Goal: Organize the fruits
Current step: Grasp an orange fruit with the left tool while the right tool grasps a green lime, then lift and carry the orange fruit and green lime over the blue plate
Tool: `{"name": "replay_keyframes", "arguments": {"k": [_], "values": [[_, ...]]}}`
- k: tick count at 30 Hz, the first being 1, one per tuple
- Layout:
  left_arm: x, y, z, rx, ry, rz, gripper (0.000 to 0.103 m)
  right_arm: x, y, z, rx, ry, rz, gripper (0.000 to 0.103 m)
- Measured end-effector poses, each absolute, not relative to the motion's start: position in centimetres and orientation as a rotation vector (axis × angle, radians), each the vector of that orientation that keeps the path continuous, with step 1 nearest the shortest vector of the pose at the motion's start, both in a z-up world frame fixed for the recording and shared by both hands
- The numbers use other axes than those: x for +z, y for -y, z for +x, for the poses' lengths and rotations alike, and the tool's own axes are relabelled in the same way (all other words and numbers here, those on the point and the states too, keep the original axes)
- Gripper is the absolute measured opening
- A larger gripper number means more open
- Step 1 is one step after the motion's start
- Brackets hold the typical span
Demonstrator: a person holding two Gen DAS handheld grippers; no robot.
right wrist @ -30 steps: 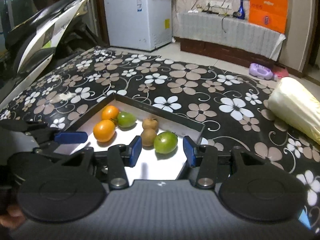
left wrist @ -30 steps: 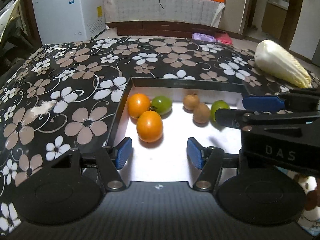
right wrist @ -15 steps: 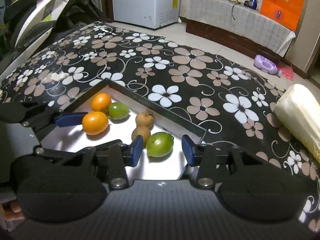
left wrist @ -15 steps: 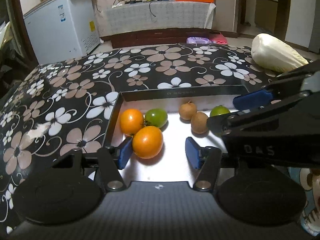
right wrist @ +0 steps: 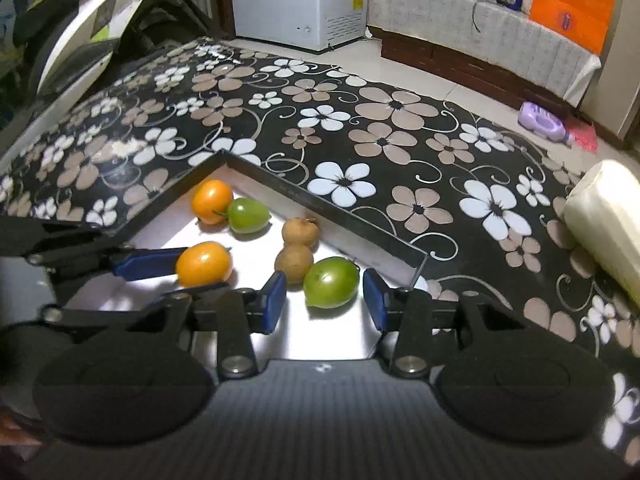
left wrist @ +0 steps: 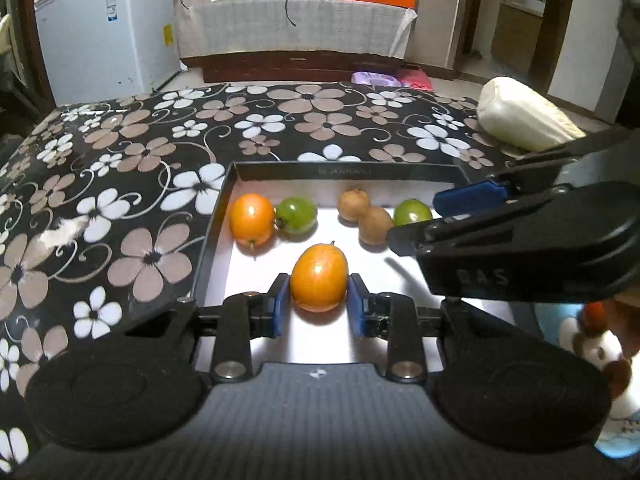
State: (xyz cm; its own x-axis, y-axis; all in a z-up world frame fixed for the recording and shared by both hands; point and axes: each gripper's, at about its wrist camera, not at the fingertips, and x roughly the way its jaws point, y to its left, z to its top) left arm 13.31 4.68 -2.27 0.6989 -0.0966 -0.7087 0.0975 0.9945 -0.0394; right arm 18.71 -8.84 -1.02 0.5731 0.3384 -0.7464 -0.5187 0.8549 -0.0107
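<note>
The left gripper (left wrist: 319,304) is closing its jaws on the near orange fruit (left wrist: 319,278) in the white tray (left wrist: 400,320), pads touching both sides, while the right gripper (right wrist: 325,300) is standing apart around a green fruit (right wrist: 330,282) at the tray's right

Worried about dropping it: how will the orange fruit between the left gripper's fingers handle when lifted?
The orange fruit looks round and glossy, so it may slip or roll if released. The left gripper is closing on it; the narrow fingers touch little surface. It seems firm, probably light.
</note>
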Motion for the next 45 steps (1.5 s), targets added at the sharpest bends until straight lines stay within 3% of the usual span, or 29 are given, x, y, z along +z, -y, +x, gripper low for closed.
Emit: {"name": "replay_keyframes", "arguments": {"k": [8, 11, 15, 45], "values": [[-2.2, -5.5, 12.8, -0.105, -0.814, -0.015, 0.036, -2.1, 7.1, 18.5, 0.484, -0.79, -0.394, 0.044], [-2.2, -5.8, 13.0, -0.102, -0.813, -0.01, 0.036, -2.2, 7.2, 18.7, 0.486, -0.78, -0.387, 0.035], [-2.2, -5.8, 13.1, -0.106, -0.814, 0.001, 0.036, -2.1, 7.5, 18.4, 0.502, -0.776, -0.374, 0.034], [-0.7, -4.8, 6.4, -0.056, -0.798, 0.023, 0.036, 1.0, 10.8, 9.4, 0.493, -0.673, -0.008, 0.034]]}}
